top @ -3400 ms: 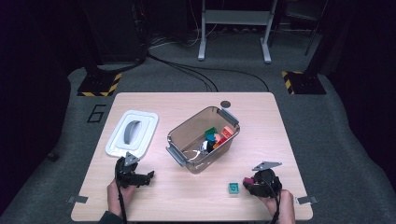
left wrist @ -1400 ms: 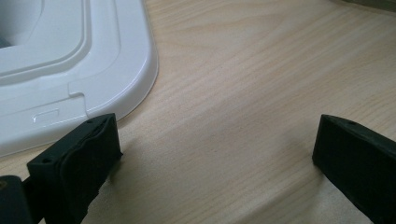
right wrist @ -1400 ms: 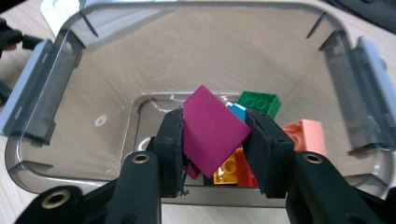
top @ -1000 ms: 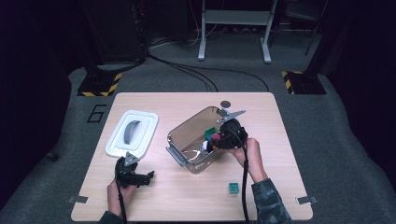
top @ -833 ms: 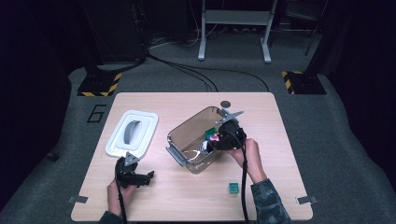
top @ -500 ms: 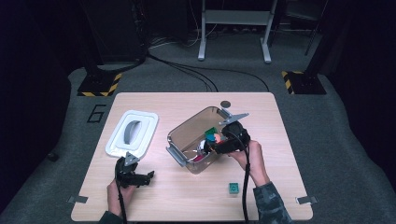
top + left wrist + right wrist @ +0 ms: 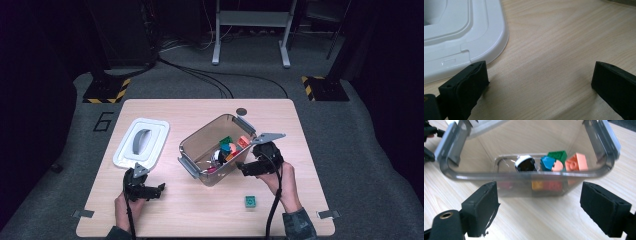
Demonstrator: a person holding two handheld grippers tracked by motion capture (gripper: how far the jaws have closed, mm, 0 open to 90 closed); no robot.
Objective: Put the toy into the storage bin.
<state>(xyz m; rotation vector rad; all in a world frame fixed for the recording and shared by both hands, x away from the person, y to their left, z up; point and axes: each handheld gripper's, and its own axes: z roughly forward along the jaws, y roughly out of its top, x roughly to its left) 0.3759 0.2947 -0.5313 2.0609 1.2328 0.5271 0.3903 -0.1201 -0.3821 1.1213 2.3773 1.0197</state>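
Wooden tabletop fills the frame's centre. Right gripper (image 7: 243, 169) has just been opening, its jaws released with nothing between them, beside the clear bin (image 7: 192, 167), which already holds several bricks (image 7: 554, 160). Left gripper (image 7: 159, 189) rests released, lower left, near the white lid (image 7: 150, 150). One green brick (image 7: 251, 201) remains on the table, lower right.

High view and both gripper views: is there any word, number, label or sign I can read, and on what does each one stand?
"6": a large dark figure on the grey floor covering, just off the table's far left corner.
Yellow-and-black hazard stripes, no wording, on two floor plates.
White lid, clear bin, bricks, green brick: no legible text.
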